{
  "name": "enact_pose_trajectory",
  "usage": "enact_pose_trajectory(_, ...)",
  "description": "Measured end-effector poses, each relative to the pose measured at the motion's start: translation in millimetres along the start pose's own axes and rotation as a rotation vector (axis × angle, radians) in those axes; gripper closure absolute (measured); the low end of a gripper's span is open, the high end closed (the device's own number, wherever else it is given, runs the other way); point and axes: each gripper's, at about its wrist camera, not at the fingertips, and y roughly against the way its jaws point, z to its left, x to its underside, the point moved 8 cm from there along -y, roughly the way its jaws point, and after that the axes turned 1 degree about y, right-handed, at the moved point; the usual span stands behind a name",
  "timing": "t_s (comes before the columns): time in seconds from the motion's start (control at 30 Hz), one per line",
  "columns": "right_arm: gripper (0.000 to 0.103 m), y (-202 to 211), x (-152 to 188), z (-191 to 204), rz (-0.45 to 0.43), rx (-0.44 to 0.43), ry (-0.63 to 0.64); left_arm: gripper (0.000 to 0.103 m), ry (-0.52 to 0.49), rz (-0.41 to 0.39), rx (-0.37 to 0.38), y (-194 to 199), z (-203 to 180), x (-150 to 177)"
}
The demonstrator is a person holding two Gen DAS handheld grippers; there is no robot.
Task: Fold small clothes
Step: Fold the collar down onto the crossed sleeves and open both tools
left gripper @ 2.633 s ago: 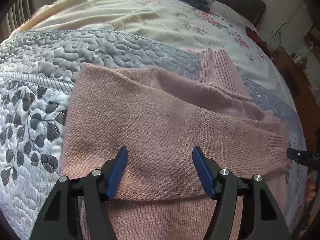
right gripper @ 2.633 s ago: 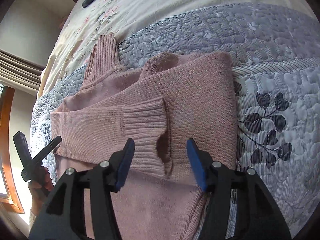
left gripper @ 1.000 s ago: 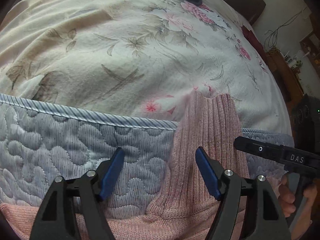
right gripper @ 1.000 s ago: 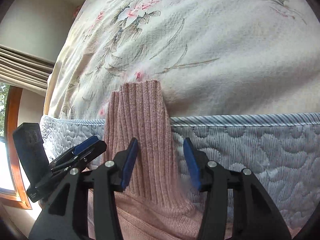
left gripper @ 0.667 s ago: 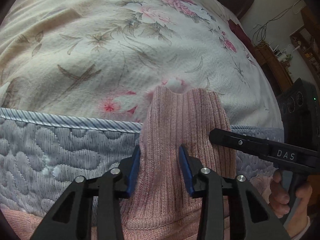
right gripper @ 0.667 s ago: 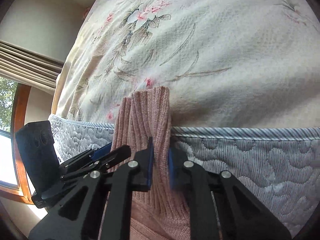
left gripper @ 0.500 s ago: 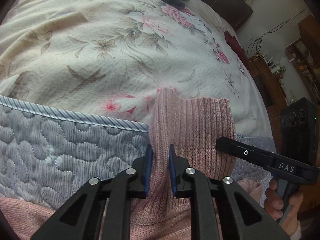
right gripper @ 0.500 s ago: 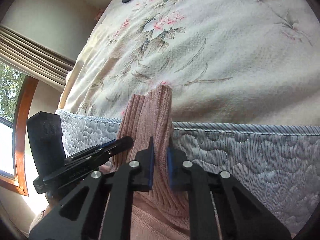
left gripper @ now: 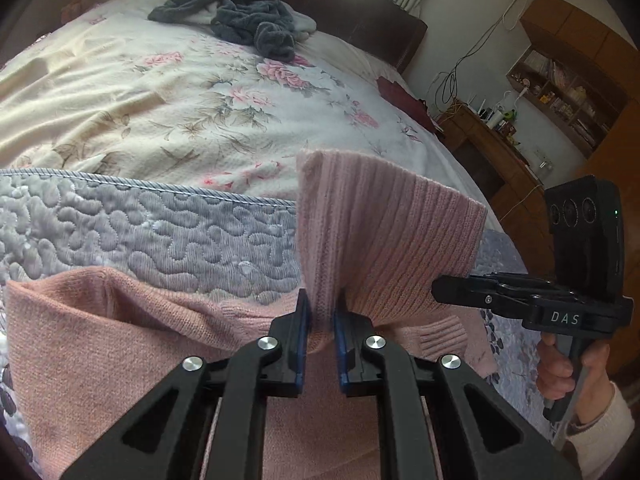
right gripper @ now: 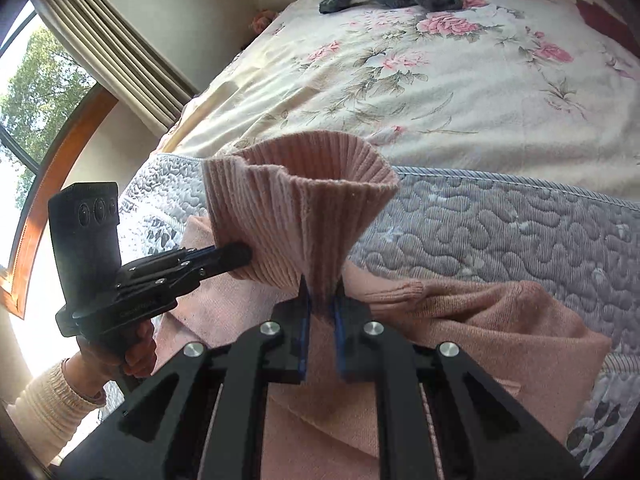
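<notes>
Between claws, collar (right gripper: 304, 200) upright (flared)

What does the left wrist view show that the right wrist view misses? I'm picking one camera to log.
Left only: a wooden shelf, wall cables and a cluttered cabinet. Right only: a window, curtains and the collar's open mouth. Both: the pink sweater on the quilt, its ribbed collar pinched by the left gripper and right gripper, and grey clothes on the bed.
</notes>
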Motion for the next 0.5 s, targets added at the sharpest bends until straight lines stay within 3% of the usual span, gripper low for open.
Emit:
enact_pose_trajectory(0.23, 0.087, -5, 82, 8, 0.085, 0.048, 0.020, 0.089, 0.020, 0.101, -0.014, 17, 8, 83)
enact_pose_trajectory(0.33, 0.085, 0, 110, 7, 0.121, 0.013, -0.015, 0.088, 0.043, 0.142, -0.007, 28, 14, 111)
enact_pose_trajectory(0.5, 0.062, 16, 111, 3, 0.081, -0.039, -0.139, 0.073, 0.149, 0.145, 0.027, 41, 18, 114)
